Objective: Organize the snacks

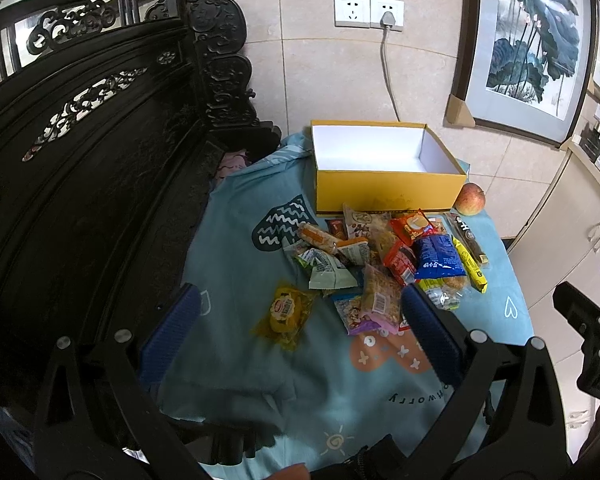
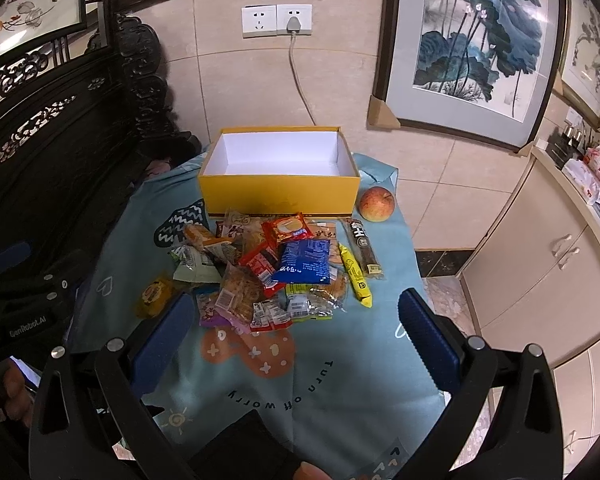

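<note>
Domestic interior, a lived-in home. Evidence: carved dark wooden furniture, framed lotus painting, tiled wall with sockets, cream cabinets, patterned blue cloth covering the table.

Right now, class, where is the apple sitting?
In both wrist views the apple rests on the blue cloth at the right front corner of the open yellow box, just beyond the dark snack bar.

Both grippers hung wide open, holding nothing.
The left gripper and right gripper each spread blue-padded fingers far apart; a fingertip showed behind the right one.
</note>
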